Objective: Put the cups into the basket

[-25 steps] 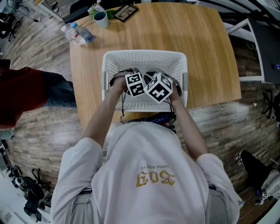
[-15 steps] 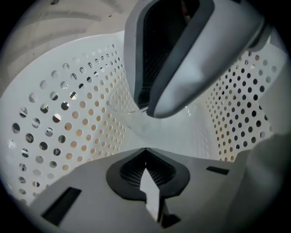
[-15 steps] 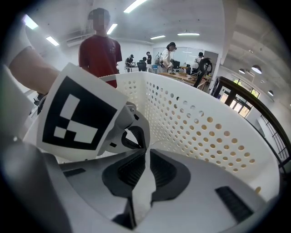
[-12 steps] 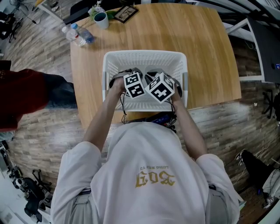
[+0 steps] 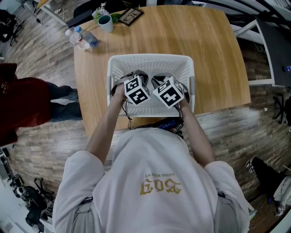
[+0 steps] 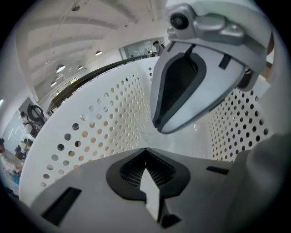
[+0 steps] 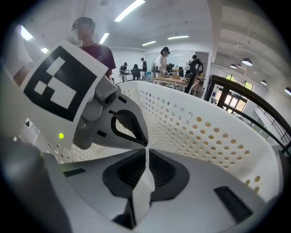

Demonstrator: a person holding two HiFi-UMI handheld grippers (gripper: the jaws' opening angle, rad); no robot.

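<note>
- A white perforated basket (image 5: pixel 150 58) is sitting on a wooden table (image 5: pixel 213 50), close to its near edge and right in front of the person holding the tools.
- Plastic bottles (image 5: pixel 82 36) and a picture frame (image 5: pixel 131 13) are sitting at the table's far left corner. A bystander in red (image 5: pixel 22 98) is standing off the table's left side.
- The left gripper (image 6: pixel 145 152) and the right gripper (image 7: pixel 146 149) are reaching down inside the basket, side by side and angled toward each other. Each is showing up large in the other's view and blocking part of the basket wall.
- Both grippers are keeping their jaws pressed together, with no cup between them.
- A teal cup (image 5: pixel 105 20) is standing upright at the far left corner of the table, beside the bottles. It is outside the basket and well apart from both grippers, with the basket's far wall lying between.
- In the head view the two marker cubes (image 5: pixel 137 89) are covering the middle of the basket, so its floor beneath them is hidden. The person's own shoulders are hiding the table's near edge.
</note>
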